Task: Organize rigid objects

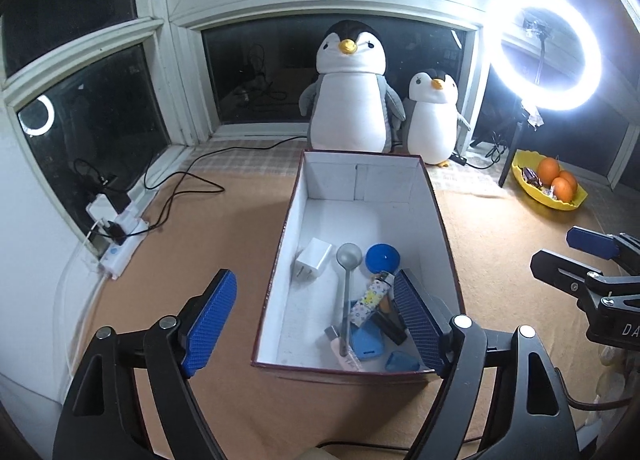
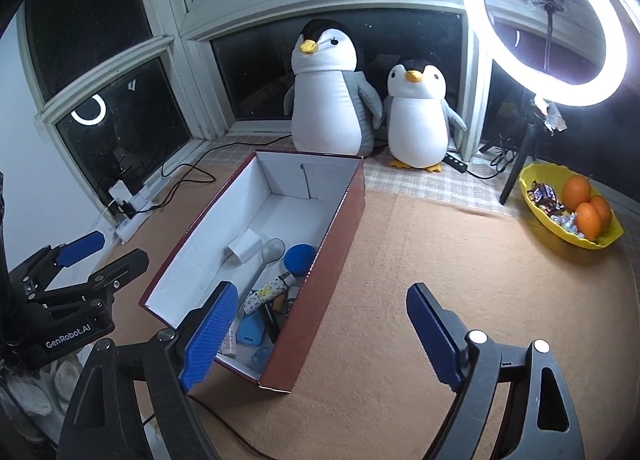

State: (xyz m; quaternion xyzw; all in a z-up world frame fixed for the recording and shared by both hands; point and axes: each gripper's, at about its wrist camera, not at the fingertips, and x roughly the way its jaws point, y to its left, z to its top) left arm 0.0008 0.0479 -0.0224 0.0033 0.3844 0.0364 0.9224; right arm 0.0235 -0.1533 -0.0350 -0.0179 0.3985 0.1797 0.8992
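Note:
A cardboard box, red outside and white inside, stands open on the tan mat. In it lie a white charger, a grey spoon, a blue round disc, a patterned tube, a blue case and a few small items. My left gripper hovers open above the box's near left corner, holding nothing. To the right of the box my right gripper is open and empty too.
Two plush penguins stand behind the box at the window. A lit ring light on a stand and a yellow bowl of oranges are at the right. At the left lie a power strip and black cables.

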